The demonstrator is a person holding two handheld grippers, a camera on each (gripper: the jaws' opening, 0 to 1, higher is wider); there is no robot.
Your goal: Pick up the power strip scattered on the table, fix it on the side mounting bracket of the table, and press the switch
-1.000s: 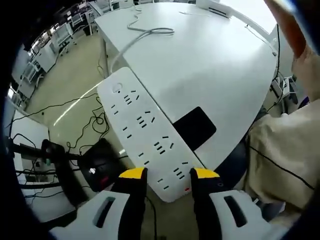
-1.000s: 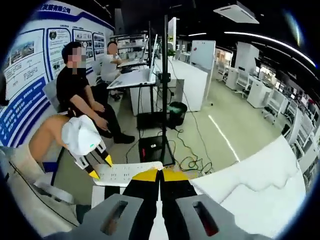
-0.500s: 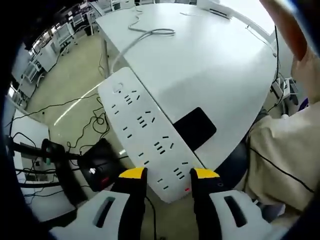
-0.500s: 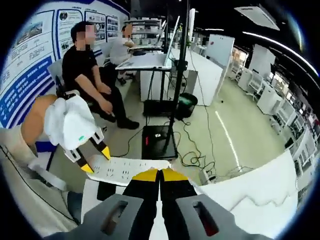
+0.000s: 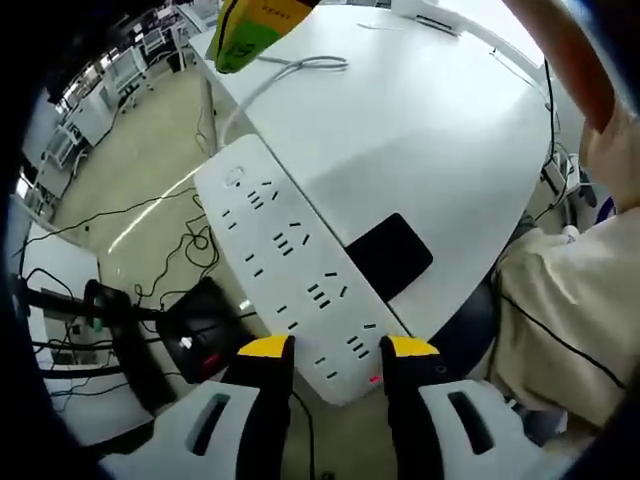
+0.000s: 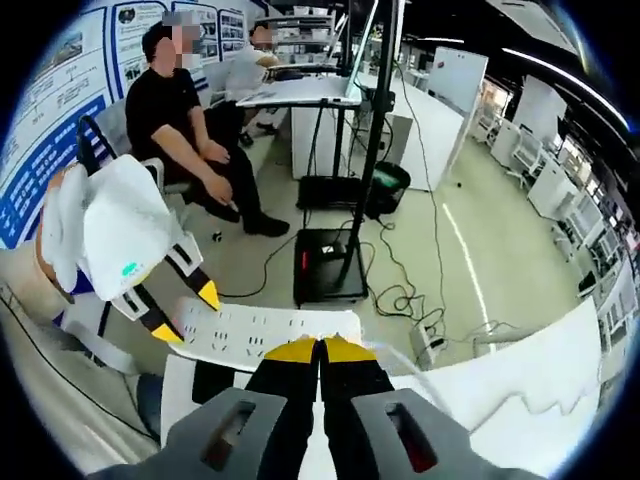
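one broad white surface (image 5: 430, 120) spreads across the left gripper view, its rounded edge running above the beige floor (image 5: 150, 170). one long white power strip (image 5: 290, 265) lies slanted along that edge, overhanging it, with several rows of dark socket slots and a small red light near its close end. one flat black rectangular bracket (image 5: 390, 255) sits against the surface edge, just beside the strip. the strip's white cable (image 5: 285, 70) loops over the far part of the surface. the left gripper (image 5: 335, 348) has its two yellow-tipped black jaws parted to the strip's width, one on each side of the near end, gripping it. a yellow tip of the right gripper (image 5: 250, 30) enters at the top of this view.

the right gripper view shows what the other lacks: two seated people (image 6: 195, 130) at a far desk, one black stand (image 6: 350, 170) with cables on the floor, and blue wall posters (image 6: 50, 120). the left gripper (image 6: 180, 315), under a white-gloved hand (image 6: 110, 235), holds the strip's end there. the right gripper (image 6: 320, 348) has its yellow-tipped jaws pressed together with nothing between them, just above the strip.
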